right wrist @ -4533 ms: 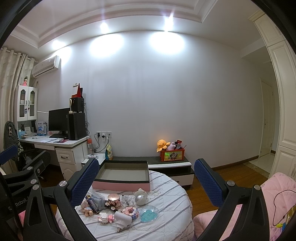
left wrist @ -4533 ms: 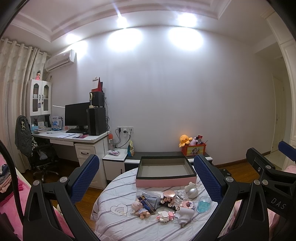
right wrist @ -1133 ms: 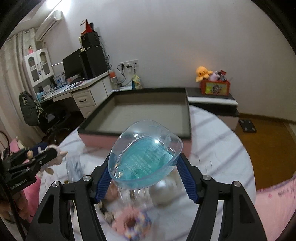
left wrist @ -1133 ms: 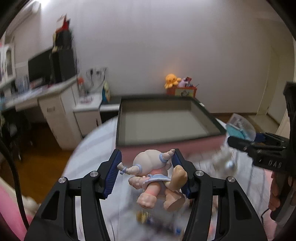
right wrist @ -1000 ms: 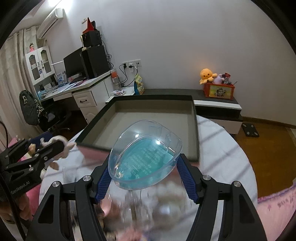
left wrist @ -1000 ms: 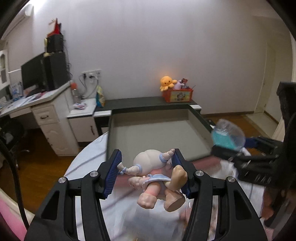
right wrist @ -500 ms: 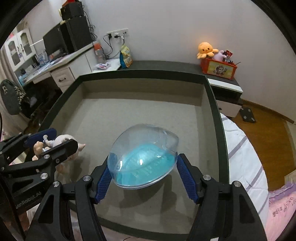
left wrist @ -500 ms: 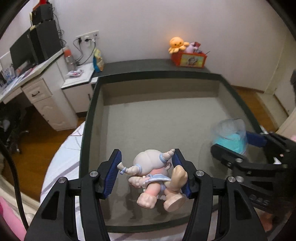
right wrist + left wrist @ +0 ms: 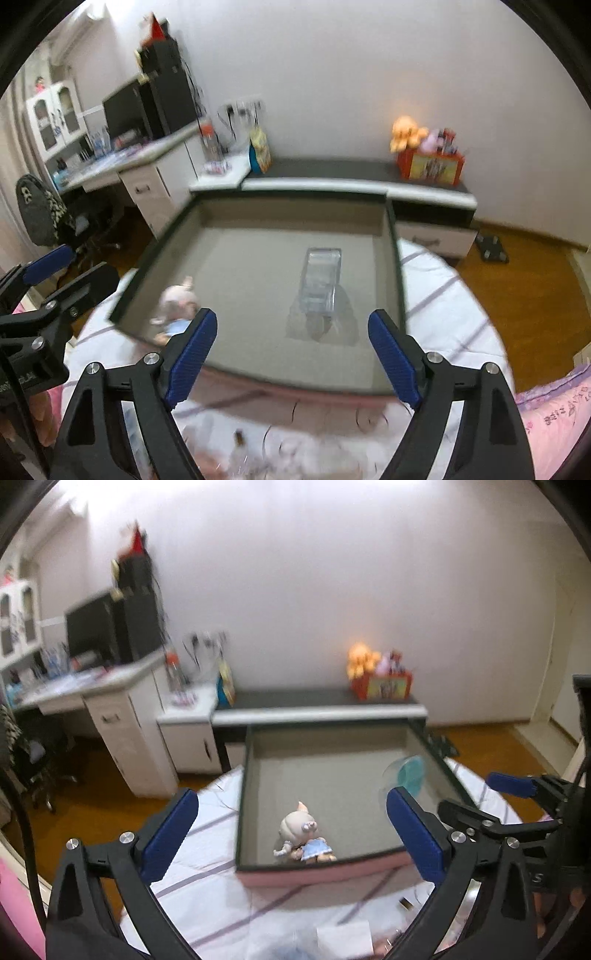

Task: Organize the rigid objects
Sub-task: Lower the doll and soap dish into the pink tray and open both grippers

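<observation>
Rigid objects, two lately deposited: tray (image 9: 243,805), large, shallow, dark-rimmed with pink outer wall and grey floor, standing on the round striped bedspread (image 9: 207,882). Left gripper (image 9: 291,834), jaws having just opened, spread to full width, nothing between them; right gripper (image 9: 291,354), jaws likewise just opened, spread wide and empty. Clear plastic container with blue base (image 9: 320,284), lying free on the tray floor toward its right side, apart from both grippers. Doll figure (image 9: 303,840), pale head, blue dress, resting in the tray's near-left corner, just inside the near wall. Remaining small items, blurred, at the near edge of the bedspread, below both grippers; kinds not determinable. Step judged: release of a pair complete, tongs clear of the tray. Next move calls for bringing the open jaws to the leftover items and closing squarely on one apiece.
</observation>
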### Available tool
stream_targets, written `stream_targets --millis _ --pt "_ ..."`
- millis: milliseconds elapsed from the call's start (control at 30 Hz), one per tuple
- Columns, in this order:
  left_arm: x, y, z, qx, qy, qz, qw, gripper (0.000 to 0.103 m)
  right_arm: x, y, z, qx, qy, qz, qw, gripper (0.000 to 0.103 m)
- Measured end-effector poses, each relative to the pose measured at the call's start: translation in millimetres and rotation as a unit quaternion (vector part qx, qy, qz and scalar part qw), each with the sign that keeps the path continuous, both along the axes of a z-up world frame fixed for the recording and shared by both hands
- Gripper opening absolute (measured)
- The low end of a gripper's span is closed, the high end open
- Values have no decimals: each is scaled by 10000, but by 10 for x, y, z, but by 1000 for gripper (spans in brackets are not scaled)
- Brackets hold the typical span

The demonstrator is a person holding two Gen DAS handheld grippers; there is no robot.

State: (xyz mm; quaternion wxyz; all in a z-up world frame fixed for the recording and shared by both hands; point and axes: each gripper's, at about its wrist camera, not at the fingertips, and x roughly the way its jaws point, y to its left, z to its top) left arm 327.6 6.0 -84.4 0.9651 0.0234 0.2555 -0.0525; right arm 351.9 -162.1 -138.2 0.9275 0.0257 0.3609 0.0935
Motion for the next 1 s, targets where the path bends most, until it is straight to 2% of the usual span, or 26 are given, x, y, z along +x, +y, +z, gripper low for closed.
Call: stream_targets --millis 33,67,100,233,433,600,667,1000 --pt "-211 7 42 -27 -178 8 9998 103 -210 7 90 -33 -236 -11 9997 90" --pt "-351 21 61 -81 -260 35 9996 103 -323 30 146 -55 -372 -31 9993 99" --pt "-527 38 77 -128 -354 97 9992 103 -524 38 209 -160 -589 -150 9980 103" --pt "-1083 78 119 -188 -580 230 9979 103 -1190 11 348 -201 -1225 -370 9916 103" --pt "-1748 66 184 -123 -968 335 9947 103 -1985 13 459 -210 -1805 -628 9813 103" --pt "-2073 -45 205 -24 -1090 215 9938 103 -2416 49 509 -186 -2019 -657 9770 103" --pt "-2160 -62 211 47 -1164 306 9927 103 -2569 69 525 -239 -2140 -673 9742 103" --pt "-2483 -54 300 95 -1518 498 9871 103 -2944 87 613 -249 -2479 -715 9658 103"
